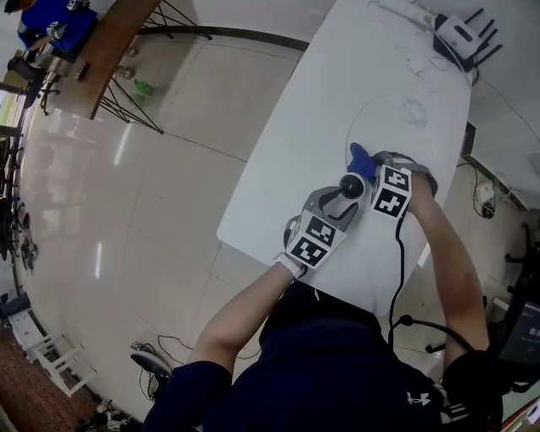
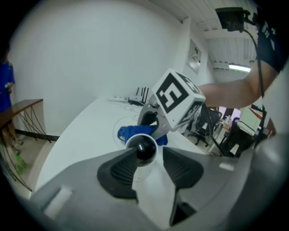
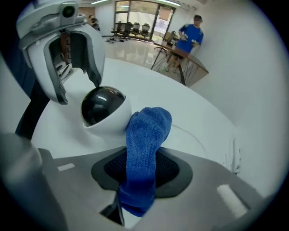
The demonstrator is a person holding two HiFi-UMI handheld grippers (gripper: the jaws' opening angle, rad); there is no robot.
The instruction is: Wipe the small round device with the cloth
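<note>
The small round device (image 1: 352,184), white with a black dome, is held over the white table (image 1: 287,169) near its front edge. My left gripper (image 1: 344,196) is shut on it; in the left gripper view the device (image 2: 142,145) sits squeezed between the two pads. My right gripper (image 1: 369,173) is shut on a blue cloth (image 1: 360,157). In the right gripper view the cloth (image 3: 146,131) stands up from the jaws, its top pressed against the side of the device (image 3: 103,110).
A router with antennas (image 1: 462,34) and thin cables (image 1: 413,110) lie at the table's far end. The table's front edge is just beneath my arms. Across the floor stands a wooden table (image 1: 110,42) with a person in blue (image 1: 51,21).
</note>
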